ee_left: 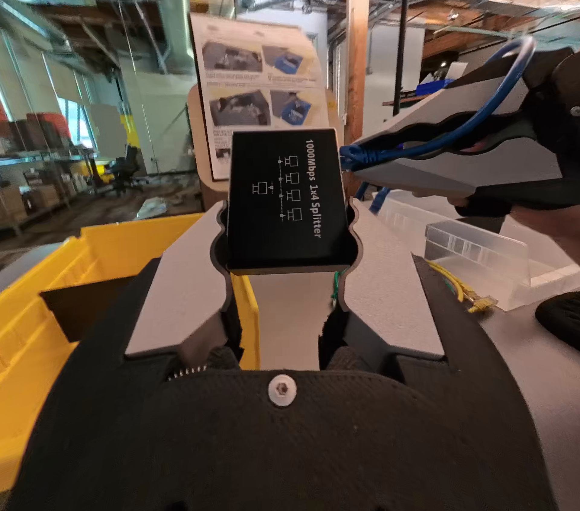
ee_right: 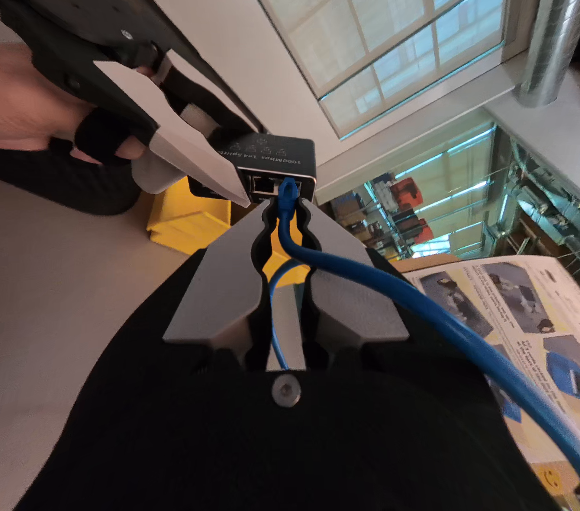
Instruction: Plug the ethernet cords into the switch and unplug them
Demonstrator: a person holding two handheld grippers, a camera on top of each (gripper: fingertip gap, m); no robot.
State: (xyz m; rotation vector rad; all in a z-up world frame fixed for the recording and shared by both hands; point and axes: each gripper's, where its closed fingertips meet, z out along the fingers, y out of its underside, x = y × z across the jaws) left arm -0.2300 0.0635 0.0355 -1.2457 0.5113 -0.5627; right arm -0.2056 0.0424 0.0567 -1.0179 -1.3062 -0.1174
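My left gripper (ee_left: pixel 287 215) is shut on a small black switch box (ee_left: pixel 287 198) and holds it up in the air. In the right wrist view the switch (ee_right: pixel 276 157) shows its port side, with one empty port to the left. My right gripper (ee_right: pixel 285 206) is shut on the blue ethernet cord (ee_right: pixel 361 273) just behind its plug (ee_right: pixel 287 190), whose tip is at or in a port. In the left wrist view the right gripper (ee_left: pixel 348 158) comes in from the right with the blue plug (ee_left: pixel 354 155) at the switch's right edge. A yellow cord (ee_left: pixel 455 285) lies on the table.
A yellow bin (ee_left: pixel 103 248) stands at the left below the switch. A clear plastic box (ee_left: pixel 477 251) sits on the grey table (ee_left: pixel 539 376) at the right. An instruction sheet (ee_left: pixel 260 82) on a board stands behind. A gloved hand (ee_right: pixel 62 126) holds the left gripper.
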